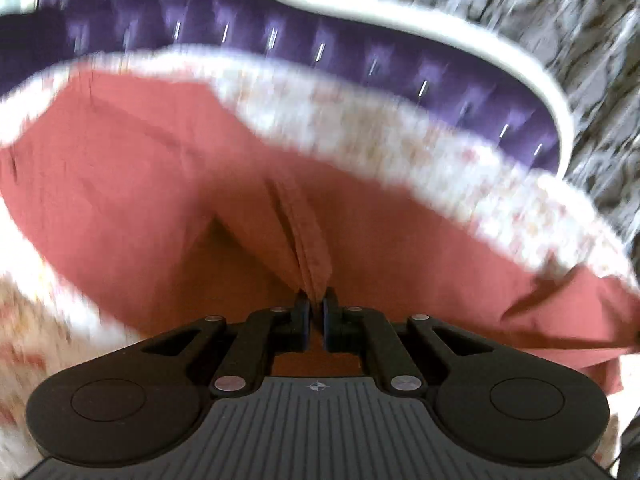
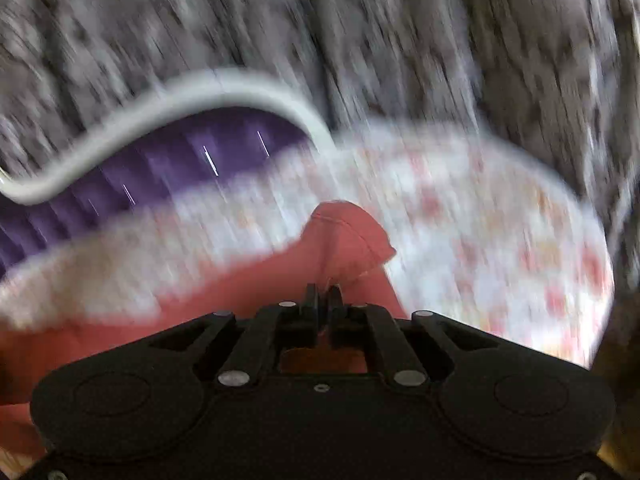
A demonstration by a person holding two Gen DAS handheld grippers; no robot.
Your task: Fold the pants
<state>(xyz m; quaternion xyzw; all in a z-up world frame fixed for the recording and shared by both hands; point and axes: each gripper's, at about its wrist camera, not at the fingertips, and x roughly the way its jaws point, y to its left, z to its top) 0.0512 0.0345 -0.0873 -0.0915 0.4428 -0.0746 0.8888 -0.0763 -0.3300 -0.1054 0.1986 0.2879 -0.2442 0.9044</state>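
The pants are salmon red and lie spread over a white floral tablecloth. My left gripper is shut on a seam fold of the pants, which rises from the jaws. In the right wrist view my right gripper is shut on a corner of the pants, which stands up in a small peak in front of the jaws. Both views are blurred by motion.
The floral cloth covers a table with a rounded edge. Beyond it stands a purple quilted seat with a white curved rim. Grey and white patterned floor lies around the table.
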